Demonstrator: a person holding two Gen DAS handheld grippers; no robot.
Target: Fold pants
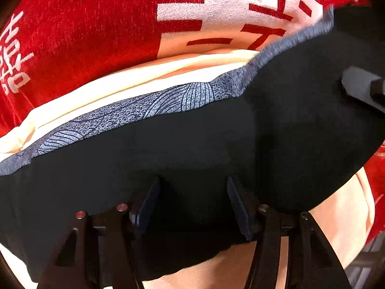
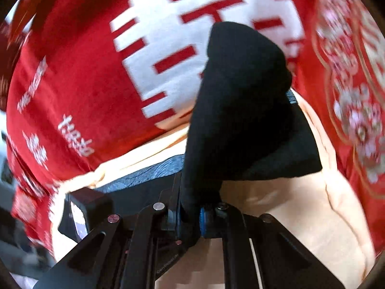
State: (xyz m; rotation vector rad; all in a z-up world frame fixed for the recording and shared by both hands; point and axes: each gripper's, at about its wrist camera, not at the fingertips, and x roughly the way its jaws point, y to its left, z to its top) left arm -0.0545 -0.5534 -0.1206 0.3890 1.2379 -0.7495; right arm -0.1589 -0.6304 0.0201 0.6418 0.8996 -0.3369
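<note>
Support surface: red plush blanket with big white characters (image 1: pixel 84 31) (image 2: pixel 79 72). On it a cream-coloured fabric sheet (image 1: pixel 134 77) (image 2: pixel 300 204); black pants with a grey patterned band (image 1: pixel 192 144) (image 2: pixel 240 110) lie on the cream layer.

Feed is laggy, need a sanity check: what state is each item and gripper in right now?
Black pants: spread flat in the left view, one part bunched and lifted at the right gripper.
Left gripper: open, over the pants.
Right gripper: shut on the pants.
Cream garment: lying under the pants.
Red blanket: spread underneath.
</note>
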